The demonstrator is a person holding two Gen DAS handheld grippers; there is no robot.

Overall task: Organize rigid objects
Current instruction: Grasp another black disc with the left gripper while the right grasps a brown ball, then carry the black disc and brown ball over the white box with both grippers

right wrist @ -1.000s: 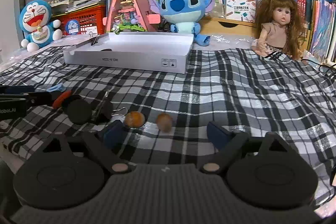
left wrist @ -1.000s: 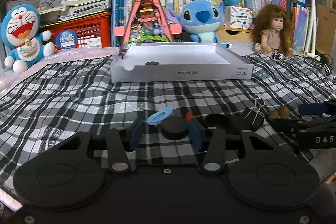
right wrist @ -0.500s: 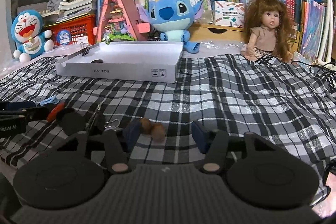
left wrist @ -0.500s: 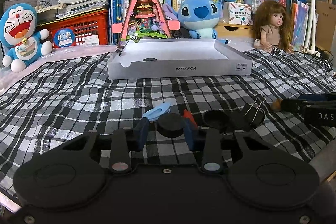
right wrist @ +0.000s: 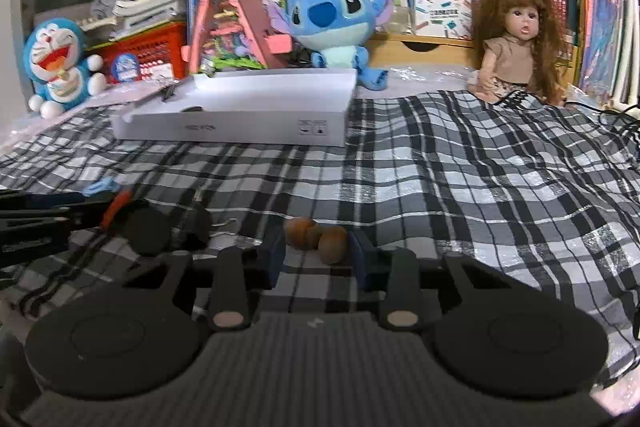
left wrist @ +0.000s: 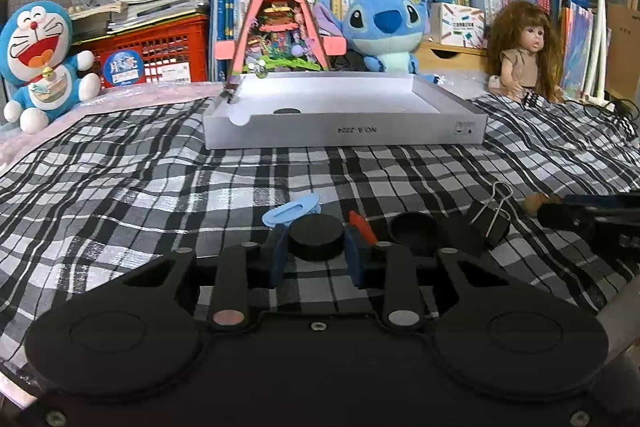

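My left gripper is shut on a black round disc low over the plaid cloth. A light blue clip, a red piece, a second black disc and a black binder clip lie close around it. My right gripper has closed around two brown nuts on the cloth, the pads touching or nearly touching them. The white shallow box stands farther back with a dark disc inside; it also shows in the right wrist view.
Plush toys, a doll, a pink triangular toy house, red crates and books line the back. The right gripper shows at the right edge of the left view; the left gripper shows at the left of the right view.
My left gripper has closed on the black disc. My right gripper moved forward to the two nuts and narrowed its jaws around them.
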